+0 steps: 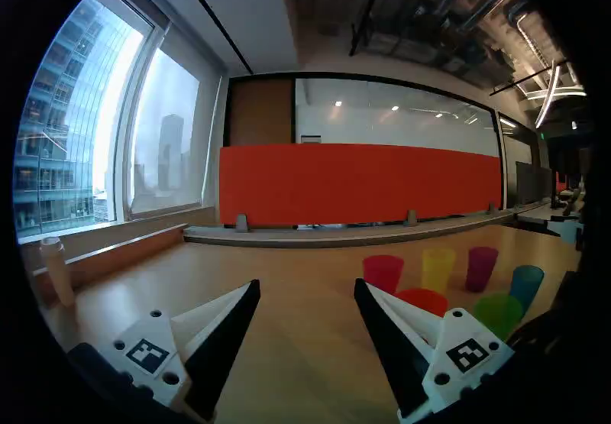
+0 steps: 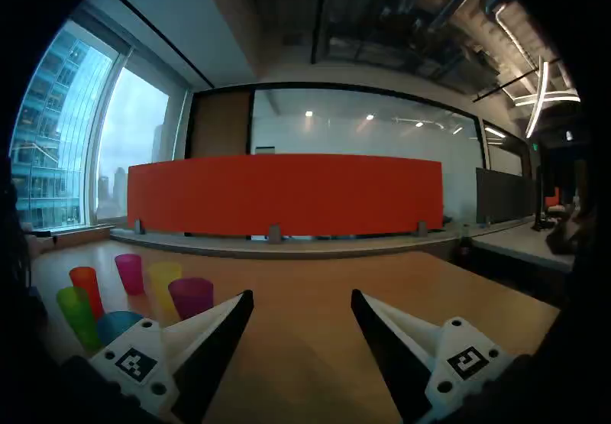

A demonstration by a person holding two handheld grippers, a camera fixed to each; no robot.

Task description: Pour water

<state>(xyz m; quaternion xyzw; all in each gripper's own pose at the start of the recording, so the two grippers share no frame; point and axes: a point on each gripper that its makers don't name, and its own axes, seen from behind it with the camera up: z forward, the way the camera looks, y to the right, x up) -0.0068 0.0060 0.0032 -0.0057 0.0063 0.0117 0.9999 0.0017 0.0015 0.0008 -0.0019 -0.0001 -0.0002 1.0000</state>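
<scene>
Your left gripper (image 1: 306,283) and right gripper (image 2: 302,294) carry white wedge fingers (image 1: 210,317), black inner faces, screw holes, and square black-and-white markers (image 1: 147,354).

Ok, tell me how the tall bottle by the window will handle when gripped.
The bottle stands upright, tall and narrow, so a push near its top would probably tip it. Its round body may slip or turn between the left tongs, so grip mid-body. Its weight cannot be judged: the fill level is too blurred.

Left gripper view: low over the wooden table (image 1: 305,256), facing the orange panel (image 1: 359,183) past its own fingers (image 1: 221,325); coloured cups (image 1: 439,267) near, ahead-right.
Right gripper view: equally low, same heading; the coloured cups (image 2: 130,286) ahead-left.
Shared: table, panel, cups, window (image 1: 99,141).
</scene>
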